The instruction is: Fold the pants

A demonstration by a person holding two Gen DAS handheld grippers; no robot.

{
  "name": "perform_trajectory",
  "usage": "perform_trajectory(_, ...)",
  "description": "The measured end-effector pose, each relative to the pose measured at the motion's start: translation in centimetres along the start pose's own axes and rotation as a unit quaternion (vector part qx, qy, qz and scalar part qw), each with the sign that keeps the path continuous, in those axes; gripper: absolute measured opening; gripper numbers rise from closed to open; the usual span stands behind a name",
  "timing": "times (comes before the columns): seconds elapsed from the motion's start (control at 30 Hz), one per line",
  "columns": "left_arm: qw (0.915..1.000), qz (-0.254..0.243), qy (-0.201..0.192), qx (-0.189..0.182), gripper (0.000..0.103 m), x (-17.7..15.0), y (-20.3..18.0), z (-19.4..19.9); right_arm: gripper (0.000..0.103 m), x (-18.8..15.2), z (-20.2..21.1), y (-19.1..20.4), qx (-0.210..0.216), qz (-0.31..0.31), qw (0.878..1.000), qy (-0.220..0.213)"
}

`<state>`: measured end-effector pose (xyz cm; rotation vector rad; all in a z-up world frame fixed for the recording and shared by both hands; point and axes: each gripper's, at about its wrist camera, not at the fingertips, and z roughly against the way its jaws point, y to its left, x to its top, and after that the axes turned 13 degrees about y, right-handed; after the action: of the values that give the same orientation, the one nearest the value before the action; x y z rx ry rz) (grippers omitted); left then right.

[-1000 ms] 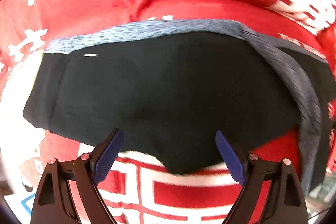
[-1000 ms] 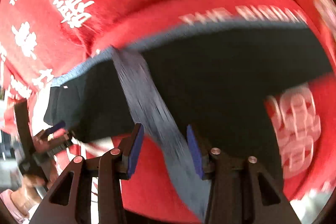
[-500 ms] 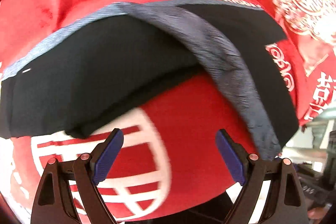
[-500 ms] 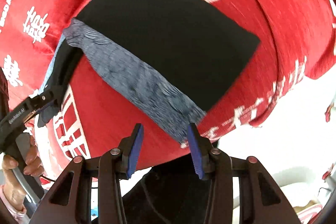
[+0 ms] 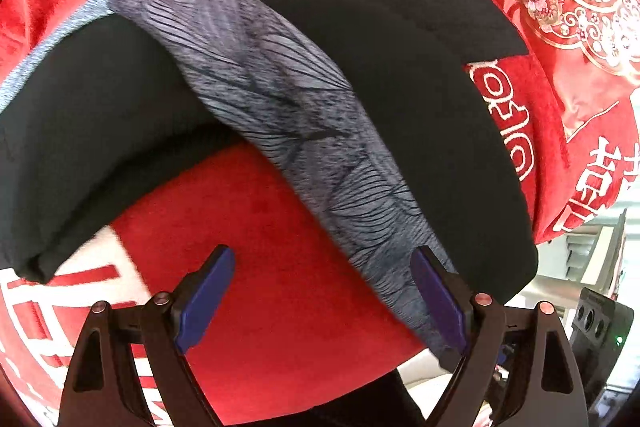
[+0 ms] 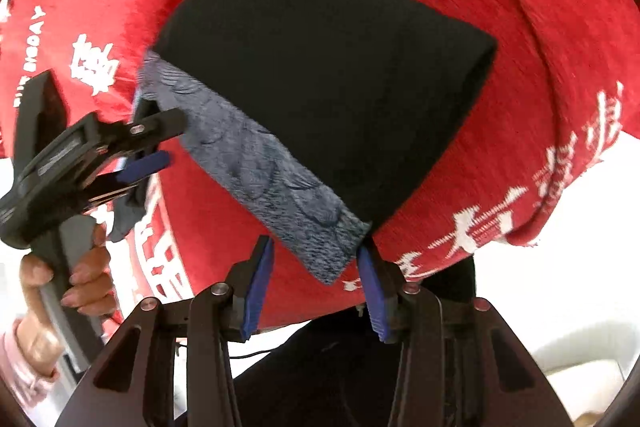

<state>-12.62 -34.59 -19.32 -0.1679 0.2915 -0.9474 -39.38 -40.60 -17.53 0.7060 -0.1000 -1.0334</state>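
Both grippers have swung from over the middle of the pants (image 5: 400, 99) to their near grey waistband (image 6: 276, 183) on the red blanket (image 5: 280, 287). The left gripper (image 5: 324, 303) gapes wide and empty; the right gripper (image 6: 316, 291) stands narrower, straddling the band's corner without pinching. A shallow pinch could drop a layer.

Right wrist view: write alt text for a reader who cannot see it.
Black pants with a grey patterned waistband lie on a red blanket. The right gripper hovers at the waistband's end, jaws apart. The left gripper, held by a hand, waits at the left.
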Motion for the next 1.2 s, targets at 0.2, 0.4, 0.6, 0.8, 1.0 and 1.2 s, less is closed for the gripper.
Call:
perform_trajectory(0.2,0.9999,-0.001,-0.001,0.016,0.09,0.6,-1.8,-0.8,0.046,0.8,-0.3,-0.2,0.032,0.013,0.999,0.015)
perform_trajectory(0.4,1.0,0.0,0.005,-0.008,0.04,1.3,-3.4,-1.0,0.003,1.5,-0.1,-0.6,0.052,-0.007,0.998,0.045)
perform_trajectory(0.6,0.9987,-0.012,0.008,-0.049,0.016,2.8,-5.3,0.9,0.003,3.6,4.4,2.8,0.08,0.043,0.996,0.022)
perform_trajectory(0.8,0.9975,-0.011,-0.021,-0.066,0.016,4.7,-6.2,4.7,0.002,9.3,10.5,5.0,0.092,0.083,0.992,-0.021)
perform_trajectory(1.0,0.996,-0.007,-0.077,-0.045,0.016,10.1,-7.1,7.7,0.002,17.8,16.0,5.7,0.065,0.113,0.99,-0.059)
perform_trajectory(1.2,0.9929,0.012,-0.116,0.022,0.031,12.7,-5.4,9.9,0.003,25.3,18.1,6.9,0.015,0.134,0.988,-0.071)
